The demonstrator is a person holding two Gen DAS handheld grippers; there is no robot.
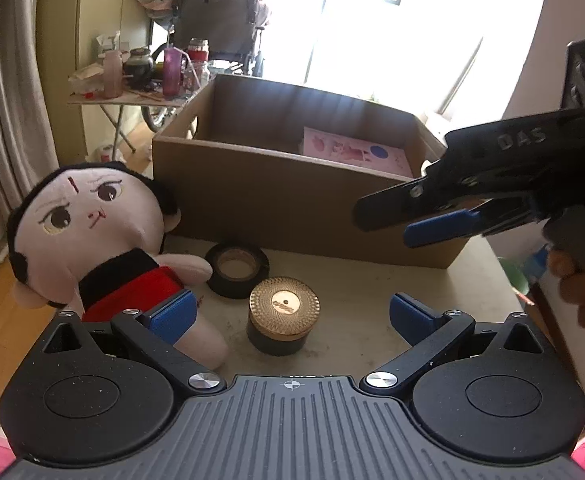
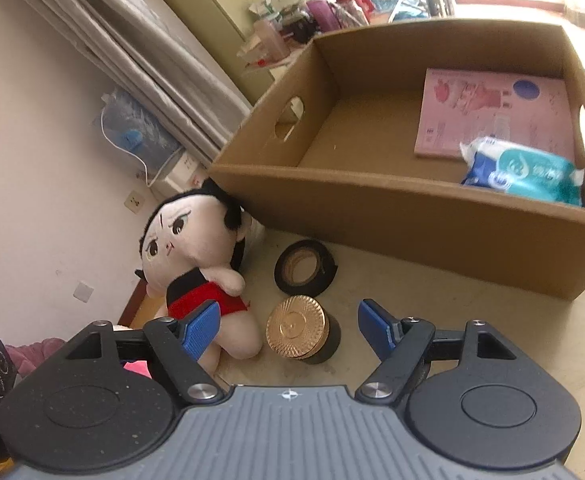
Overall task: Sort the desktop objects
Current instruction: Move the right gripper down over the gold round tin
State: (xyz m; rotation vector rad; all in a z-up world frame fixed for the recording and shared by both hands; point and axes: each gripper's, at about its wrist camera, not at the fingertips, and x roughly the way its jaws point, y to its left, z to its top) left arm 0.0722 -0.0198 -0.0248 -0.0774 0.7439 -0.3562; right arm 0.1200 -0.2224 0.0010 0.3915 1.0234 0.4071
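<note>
A: Which one's next? Three things are left on the tabletop [image 2: 432, 320] — plush doll [image 2: 196, 264], black tape roll [image 2: 306, 268], and the round jar [image 2: 302, 334] with the gold lid.

B: My guess is the jar — it's lined up in both wrist views. It looks rigid, with a smooth dark body and a ribbed metallic lid; probably heavier than the doll, and possibly slippery at the sides. I'd grip across the body below the lid rather than on the lid, in case it's loose.

A: And the jaws?

B: Right gripper [image 2: 288, 326] is wide open and holding nothing. In its view the jar sits between the blue pads, nearer the left one, with no contact. Left gripper [image 1: 290, 314] is also spread wide and empty; the jar [image 1: 283, 314] is roughly centred between its pads, just ahead, and apart from them.

A: The doll?

B: Soft, light, squashy — it can be grabbed nearly anywhere, torso best. It leans against the cardboard box [image 2: 412, 216], left of the jar and almost touching it. The tape roll lies flat just behind the jar — stiff and light, so pinch its wall.

A: What's in the box?

B: A pink booklet [image 2: 492, 112] and a tissue pack [image 2: 524, 174].
</note>
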